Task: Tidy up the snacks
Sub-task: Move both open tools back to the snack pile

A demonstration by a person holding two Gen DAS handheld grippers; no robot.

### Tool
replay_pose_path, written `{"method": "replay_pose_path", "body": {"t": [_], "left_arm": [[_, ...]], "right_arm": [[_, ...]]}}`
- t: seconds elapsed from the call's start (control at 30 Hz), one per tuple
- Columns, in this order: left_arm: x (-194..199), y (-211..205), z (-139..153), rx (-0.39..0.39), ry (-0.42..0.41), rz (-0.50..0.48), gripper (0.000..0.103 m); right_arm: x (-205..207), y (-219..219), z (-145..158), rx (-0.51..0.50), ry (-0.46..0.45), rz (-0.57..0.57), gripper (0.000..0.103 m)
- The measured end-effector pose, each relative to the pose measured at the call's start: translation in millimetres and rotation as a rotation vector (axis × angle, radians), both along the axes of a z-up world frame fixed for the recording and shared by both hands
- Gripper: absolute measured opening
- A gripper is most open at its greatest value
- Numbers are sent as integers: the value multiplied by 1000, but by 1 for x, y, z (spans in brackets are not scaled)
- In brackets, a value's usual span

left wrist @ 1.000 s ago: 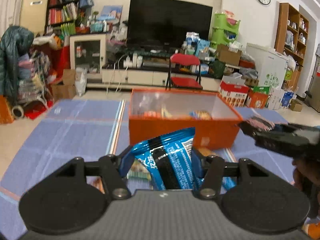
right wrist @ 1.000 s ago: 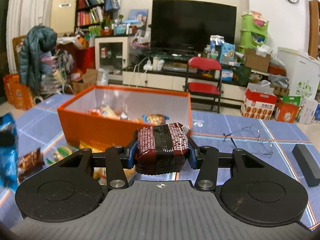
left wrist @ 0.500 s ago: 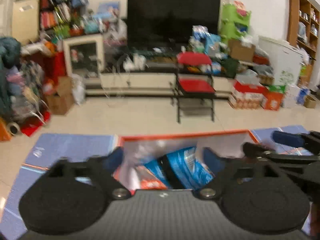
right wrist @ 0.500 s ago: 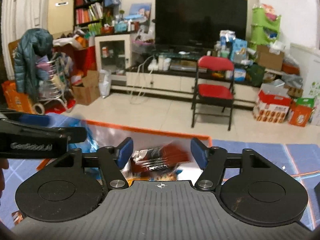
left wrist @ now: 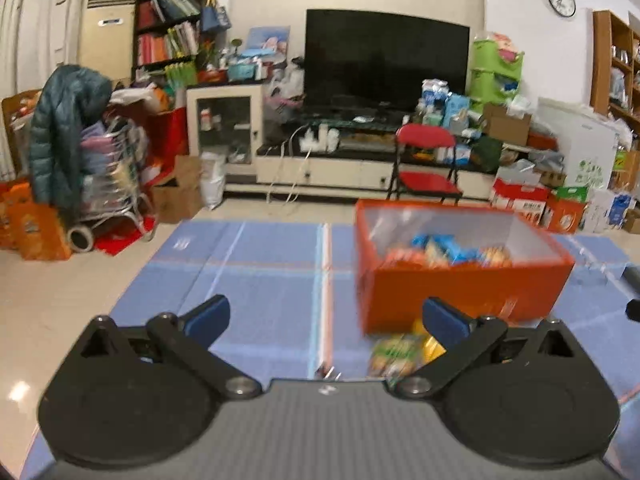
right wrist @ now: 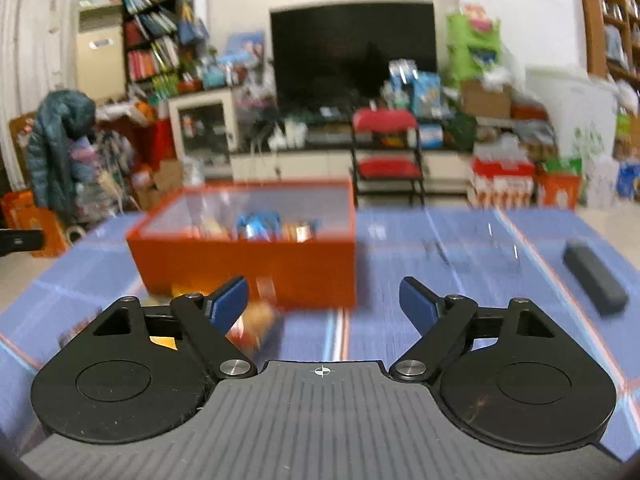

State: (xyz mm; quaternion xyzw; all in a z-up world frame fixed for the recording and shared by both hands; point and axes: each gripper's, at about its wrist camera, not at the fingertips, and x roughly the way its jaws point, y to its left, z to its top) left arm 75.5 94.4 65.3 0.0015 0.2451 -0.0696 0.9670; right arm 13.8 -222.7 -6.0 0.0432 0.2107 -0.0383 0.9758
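Both my claws are empty. My left gripper (left wrist: 326, 318) has just been opening, jaws wide, nothing btwn them. My right gripper (right wrist: 324, 300) likewise just opening, nothing btwn. Orange rectangular cardboard box (left wrist: 460, 292) sits on blue plaid tablecloth (left wrist: 256, 280) at 1 o'clock in left view, 11 o'clock in right; blurred snack packets (left wrist: 448, 250) lie inside. More loose blurred packets (left wrist: 394, 356) lie just in front of it.

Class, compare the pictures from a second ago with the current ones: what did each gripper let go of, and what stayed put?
The left gripper released its blue packet and the right gripper its dark red packet over the orange box; both jaws have just been opening and are empty, drawn back. The box and loose snacks before it stayed.
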Motion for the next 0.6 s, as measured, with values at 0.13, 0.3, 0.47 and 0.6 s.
{"method": "replay_pose_path", "body": {"t": [0.13,0.3,0.47,0.6], "left_arm": [[1,8,-29,73,56,-43,101],[-8,-10,-39,73,69,-199,102],[-14,-38,-48,147,87,-310,102],[-4,-37,-59,257,87,-301,102]], "right_arm": [[4,9,-30,-78,65,28,74],[21,8,-47,-63,133,57,74],[28,16,-52,-83,149,87,74],[31,20,-54,-85,164,108,74]]}}
